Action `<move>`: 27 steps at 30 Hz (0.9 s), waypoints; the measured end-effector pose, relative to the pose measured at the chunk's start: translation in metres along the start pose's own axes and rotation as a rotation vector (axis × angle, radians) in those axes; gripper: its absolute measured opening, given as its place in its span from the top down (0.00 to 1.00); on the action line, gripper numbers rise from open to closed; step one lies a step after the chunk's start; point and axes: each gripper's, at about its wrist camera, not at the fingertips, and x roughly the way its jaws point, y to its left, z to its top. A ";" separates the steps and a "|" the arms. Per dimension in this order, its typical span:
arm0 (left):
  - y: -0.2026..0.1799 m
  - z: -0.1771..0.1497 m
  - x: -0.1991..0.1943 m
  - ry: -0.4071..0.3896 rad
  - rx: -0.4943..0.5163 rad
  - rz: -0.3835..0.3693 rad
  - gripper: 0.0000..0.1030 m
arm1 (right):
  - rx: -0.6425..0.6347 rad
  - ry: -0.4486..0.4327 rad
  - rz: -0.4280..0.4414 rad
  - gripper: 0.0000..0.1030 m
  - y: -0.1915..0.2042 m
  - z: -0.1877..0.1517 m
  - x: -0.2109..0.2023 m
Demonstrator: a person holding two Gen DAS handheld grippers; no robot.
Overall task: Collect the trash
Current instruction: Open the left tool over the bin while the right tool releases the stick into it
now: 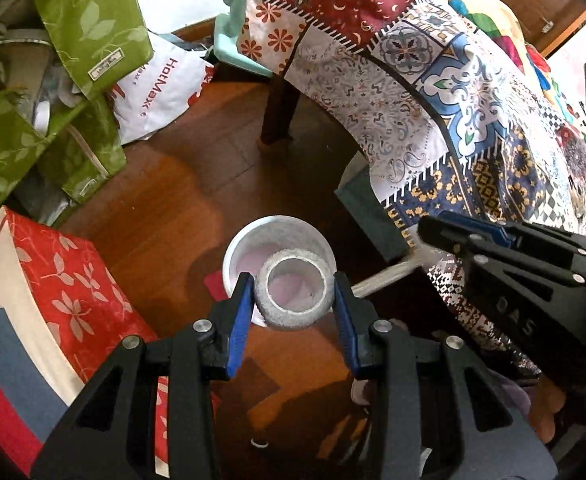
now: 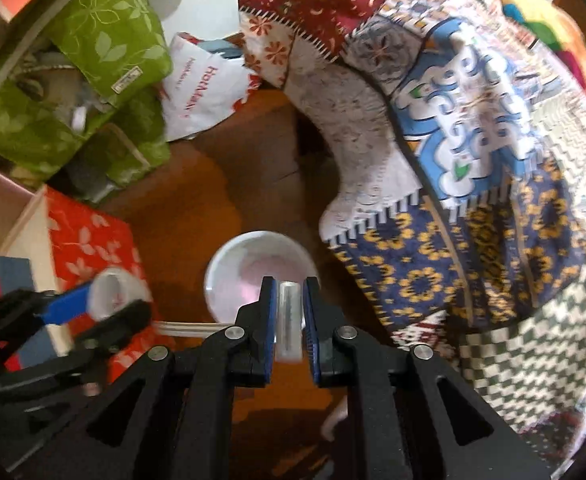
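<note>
Bin (image 1: 233, 248) rim clear; tablecloth (image 1: 433, 120) edge near.

White bin (image 1: 237, 248), grey tape roll (image 1: 291, 316), patchwork cloth (image 1: 433, 92)

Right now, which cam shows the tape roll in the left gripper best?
Left wrist: the grey tape roll sits sharp and centred between the left gripper pads, above the white bin. Right wrist shows it only sideways at the left edge, blurred.
</note>
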 end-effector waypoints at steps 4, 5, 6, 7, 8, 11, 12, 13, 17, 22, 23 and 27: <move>-0.006 0.006 0.007 0.016 0.014 0.012 0.63 | 0.015 -0.027 0.027 0.57 -0.002 0.003 -0.004; -0.008 0.007 0.009 0.021 0.018 0.012 0.62 | 0.014 -0.037 0.020 0.57 -0.003 0.002 -0.007; -0.010 0.008 0.012 0.035 0.020 0.010 0.62 | 0.014 -0.044 0.018 0.57 -0.004 0.002 -0.009; -0.011 0.009 0.016 0.048 0.017 0.008 0.61 | 0.016 -0.048 0.021 0.57 -0.007 0.002 -0.010; -0.011 0.010 0.018 0.059 0.013 0.009 0.60 | 0.026 -0.052 0.029 0.57 -0.009 0.001 -0.013; -0.011 0.012 0.024 0.087 -0.002 0.020 0.59 | 0.044 -0.064 0.043 0.57 -0.018 0.000 -0.019; -0.012 0.011 0.024 0.088 -0.005 0.020 0.59 | 0.047 -0.068 0.041 0.57 -0.021 0.000 -0.021; -0.013 0.011 0.023 0.087 -0.005 0.019 0.59 | 0.049 -0.073 0.041 0.57 -0.024 -0.002 -0.024; -0.018 0.006 0.012 0.064 0.010 0.032 0.58 | 0.058 -0.093 0.043 0.57 -0.030 -0.009 -0.037; -0.023 -0.002 -0.016 0.010 0.022 0.039 0.58 | 0.044 -0.135 0.032 0.57 -0.034 -0.024 -0.061; -0.024 -0.004 -0.023 -0.005 0.024 0.040 0.58 | 0.044 -0.144 0.031 0.57 -0.034 -0.026 -0.066; -0.034 -0.014 -0.055 -0.075 0.047 0.056 0.58 | 0.048 -0.195 0.032 0.57 -0.038 -0.037 -0.093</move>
